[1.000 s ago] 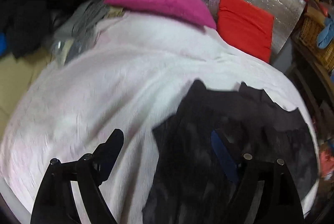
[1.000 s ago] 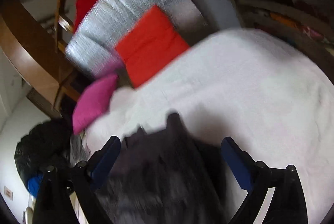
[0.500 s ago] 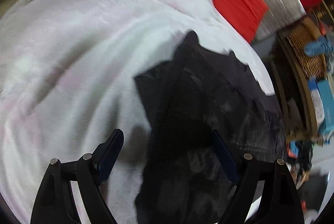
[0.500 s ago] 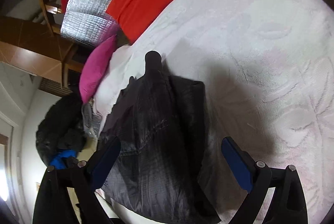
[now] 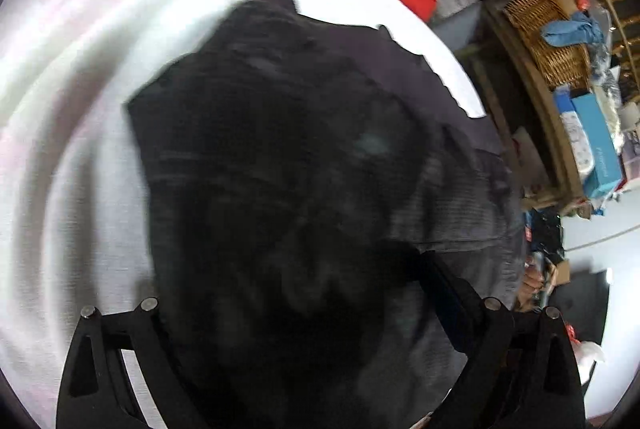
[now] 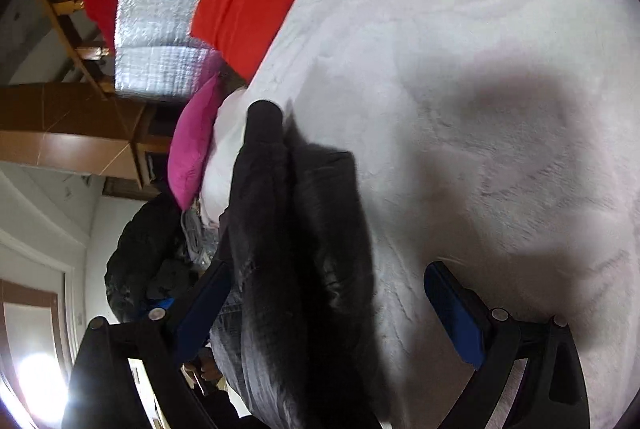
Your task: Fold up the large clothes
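A dark garment (image 5: 304, 165) lay spread on the white bedspread (image 5: 76, 117), filling nearly all the space ahead of the left tongs (image 5: 288, 289). Those jaws stood wide and were opening further; the cloth lay between and beneath them, and only the right finger showed against the fabric, the left tip lost in the dark blur. I could not see any pinch on the cloth.

The right tongs (image 6: 328, 293) also gaped wide, the garment's bunched edge (image 6: 304, 229) running up between the blue pads (image 6: 452, 313) without either pressing on it. Bare bedspread lay to their right, and a pink cushion (image 6: 192, 145) and a red cushion (image 6: 244, 5) well beyond the far end of the cloth.

To my eye the step was taking hold of the near hem for a fold. Doing it well would mean each pair of tongs catching one layer only, at matching spots on either side, so the fold came up square. Grabbing the bedspread along with the dark fabric looked the likeliest slip.
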`<action>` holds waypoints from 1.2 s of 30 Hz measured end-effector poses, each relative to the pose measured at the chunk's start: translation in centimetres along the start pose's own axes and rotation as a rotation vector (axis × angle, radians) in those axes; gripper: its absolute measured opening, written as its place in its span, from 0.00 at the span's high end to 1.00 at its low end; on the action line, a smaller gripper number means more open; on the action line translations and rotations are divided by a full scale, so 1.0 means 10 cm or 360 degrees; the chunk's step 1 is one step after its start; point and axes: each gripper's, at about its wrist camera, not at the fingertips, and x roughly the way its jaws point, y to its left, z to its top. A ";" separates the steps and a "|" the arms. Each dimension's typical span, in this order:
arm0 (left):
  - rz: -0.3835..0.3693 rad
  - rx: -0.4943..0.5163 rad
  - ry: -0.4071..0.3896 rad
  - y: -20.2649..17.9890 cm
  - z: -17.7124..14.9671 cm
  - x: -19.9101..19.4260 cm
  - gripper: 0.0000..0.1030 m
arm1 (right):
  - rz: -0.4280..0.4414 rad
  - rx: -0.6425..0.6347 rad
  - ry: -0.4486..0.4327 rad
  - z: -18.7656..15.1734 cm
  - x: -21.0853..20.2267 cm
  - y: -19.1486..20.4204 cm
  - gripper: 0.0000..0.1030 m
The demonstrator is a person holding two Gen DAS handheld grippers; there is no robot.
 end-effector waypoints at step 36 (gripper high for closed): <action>-0.0011 0.0108 -0.0203 -0.41 -0.20 -0.44 0.70 | -0.0347 -0.0356 -0.0021 -0.66 0.36 1.08 0.67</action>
